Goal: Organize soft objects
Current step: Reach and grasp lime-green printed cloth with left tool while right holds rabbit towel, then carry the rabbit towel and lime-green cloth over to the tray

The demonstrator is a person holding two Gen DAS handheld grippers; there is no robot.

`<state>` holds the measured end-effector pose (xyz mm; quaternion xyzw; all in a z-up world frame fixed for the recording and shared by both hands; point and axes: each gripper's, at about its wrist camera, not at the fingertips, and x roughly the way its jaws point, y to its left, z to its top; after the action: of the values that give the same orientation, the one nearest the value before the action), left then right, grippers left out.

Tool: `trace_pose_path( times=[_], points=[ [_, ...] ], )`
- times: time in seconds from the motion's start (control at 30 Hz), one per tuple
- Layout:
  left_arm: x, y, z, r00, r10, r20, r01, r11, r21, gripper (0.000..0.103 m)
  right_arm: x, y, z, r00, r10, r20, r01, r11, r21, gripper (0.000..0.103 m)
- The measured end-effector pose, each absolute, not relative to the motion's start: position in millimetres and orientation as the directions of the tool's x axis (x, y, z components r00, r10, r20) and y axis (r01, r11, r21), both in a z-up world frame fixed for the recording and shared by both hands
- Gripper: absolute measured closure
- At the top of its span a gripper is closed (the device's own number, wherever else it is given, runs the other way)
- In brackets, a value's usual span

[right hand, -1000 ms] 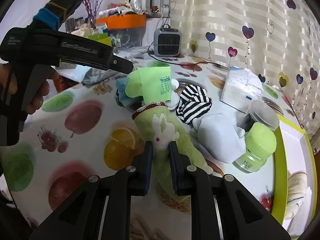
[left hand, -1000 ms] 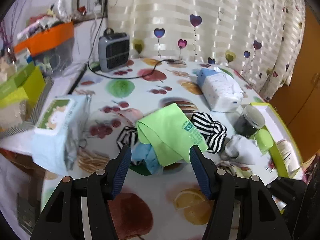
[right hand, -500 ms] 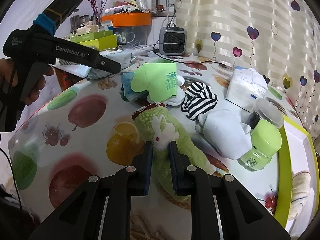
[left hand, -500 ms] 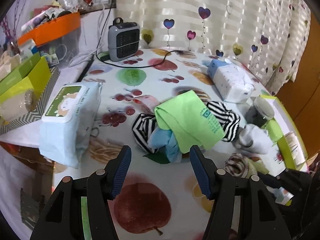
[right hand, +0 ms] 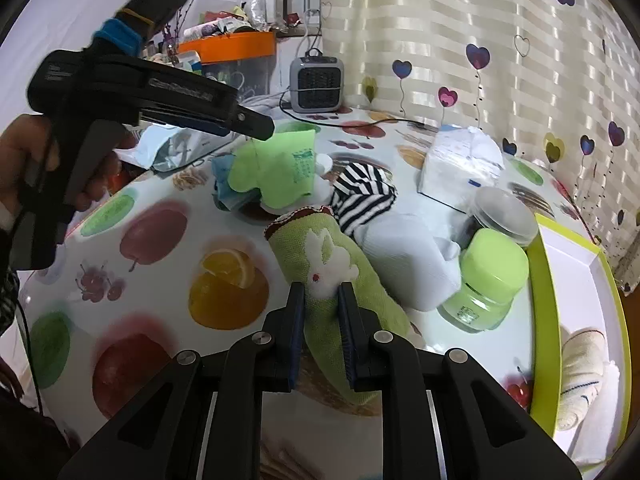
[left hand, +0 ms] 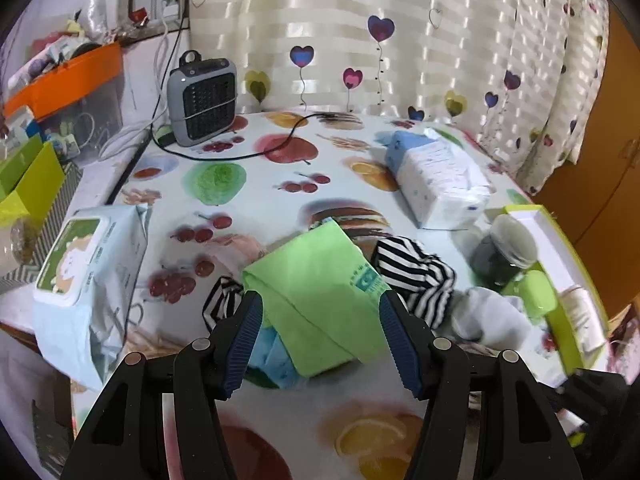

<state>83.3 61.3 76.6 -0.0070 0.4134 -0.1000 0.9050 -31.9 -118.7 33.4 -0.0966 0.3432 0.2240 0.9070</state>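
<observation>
A pile of soft things lies mid-table: a green cloth (left hand: 316,280) on top, a blue cloth (left hand: 272,352) under it, a black-and-white striped sock (left hand: 416,276) and a white sock (left hand: 488,316) to the right. My left gripper (left hand: 320,312) hovers over the pile's near side, open, its fingers either side of the green cloth without pressing it. In the right wrist view that left gripper (right hand: 256,124) points at the green cloth (right hand: 284,172). My right gripper (right hand: 322,292) is shut on a green sock with a white rabbit (right hand: 320,256), which lies on the table.
A yellow-green tray (right hand: 544,280) at the right holds a rolled cream sock (right hand: 580,376). A green-lidded jar (right hand: 488,276) and a dark jar (left hand: 504,252) stand beside it. Tissue pack (left hand: 440,184), wipes pack (left hand: 88,276) and a grey heater (left hand: 202,102) with its cable surround the pile.
My left gripper drew back from the pile, then came forward again over the green cloth, jaws unchanged. The right gripper kept its hold on the rabbit sock and hardly moved.
</observation>
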Motion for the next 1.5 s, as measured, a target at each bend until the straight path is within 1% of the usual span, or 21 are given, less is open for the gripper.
trace_pose_path(
  times=[0.23, 0.33, 0.4, 0.47, 0.5, 0.57, 0.6, 0.7, 0.97, 1.13, 1.23, 1.3, 1.37, 1.43, 1.5],
  points=[
    [116, 54, 54, 0.588, -0.192, -0.786, 0.140, 0.981, -0.135, 0.042, -30, -120, 33, 0.663, 0.343, -0.666, -0.478, 0.878, -0.024, 0.086],
    [121, 47, 50, 0.595, -0.163, -0.787, 0.133, 0.986, -0.104, 0.041, -28, -121, 31, 0.659, 0.343, -0.670, -0.485, 0.874, -0.029, 0.086],
    [123, 47, 46, 0.585, -0.181, -0.791, 0.115, 0.984, -0.139, 0.042, -28, -121, 31, 0.656, 0.346, -0.670, -0.486, 0.873, -0.025, 0.086],
    [122, 47, 46, 0.592, -0.185, -0.784, 0.109, 0.983, -0.149, 0.054, -27, -121, 30, 0.656, 0.345, -0.671, -0.489, 0.872, -0.029, 0.086],
    [121, 46, 46, 0.596, -0.177, -0.783, 0.109, 0.984, -0.140, 0.065, -27, -121, 30, 0.655, 0.344, -0.673, -0.488, 0.872, -0.029, 0.086],
    [117, 45, 47, 0.604, -0.182, -0.776, 0.115, 0.983, -0.141, 0.081, -27, -121, 30, 0.655, 0.344, -0.673, -0.488, 0.872, -0.030, 0.086],
    [116, 46, 49, 0.607, -0.182, -0.774, 0.114, 0.983, -0.141, 0.090, -27, -121, 31, 0.657, 0.342, -0.672, -0.488, 0.872, -0.032, 0.086],
    [109, 48, 54, 0.626, -0.183, -0.758, 0.112, 0.983, -0.145, 0.094, -29, -122, 32, 0.661, 0.342, -0.668, -0.483, 0.875, -0.030, 0.086],
    [80, 50, 75, 0.673, -0.192, -0.714, 0.128, 0.981, -0.143, 0.095, -36, -130, 43, 0.681, 0.338, -0.650, -0.461, 0.887, -0.023, 0.086],
    [57, 51, 86, 0.700, -0.192, -0.687, 0.123, 0.981, -0.149, 0.095, -48, -139, 56, 0.711, 0.329, -0.621, -0.442, 0.896, -0.031, 0.086],
    [44, 46, 89, 0.703, -0.213, -0.679, 0.147, 0.977, -0.154, 0.095, -53, -143, 61, 0.722, 0.322, -0.613, -0.432, 0.901, -0.036, 0.086],
    [41, 42, 86, 0.687, -0.220, -0.692, 0.149, 0.975, -0.163, 0.095, -57, -146, 63, 0.726, 0.317, -0.610, -0.427, 0.903, -0.038, 0.086],
    [36, 39, 86, 0.687, -0.248, -0.683, 0.166, 0.969, -0.185, 0.095, -60, -148, 65, 0.734, 0.310, -0.604, -0.420, 0.906, -0.045, 0.086],
    [29, 31, 88, 0.692, -0.251, -0.677, 0.183, 0.968, -0.171, 0.095, -62, -153, 68, 0.744, 0.298, -0.599, -0.404, 0.914, -0.047, 0.086],
    [25, 21, 92, 0.687, -0.278, -0.671, 0.214, 0.960, -0.179, 0.095, -64, -161, 72, 0.756, 0.274, -0.594, -0.377, 0.925, -0.053, 0.086]
  ],
)
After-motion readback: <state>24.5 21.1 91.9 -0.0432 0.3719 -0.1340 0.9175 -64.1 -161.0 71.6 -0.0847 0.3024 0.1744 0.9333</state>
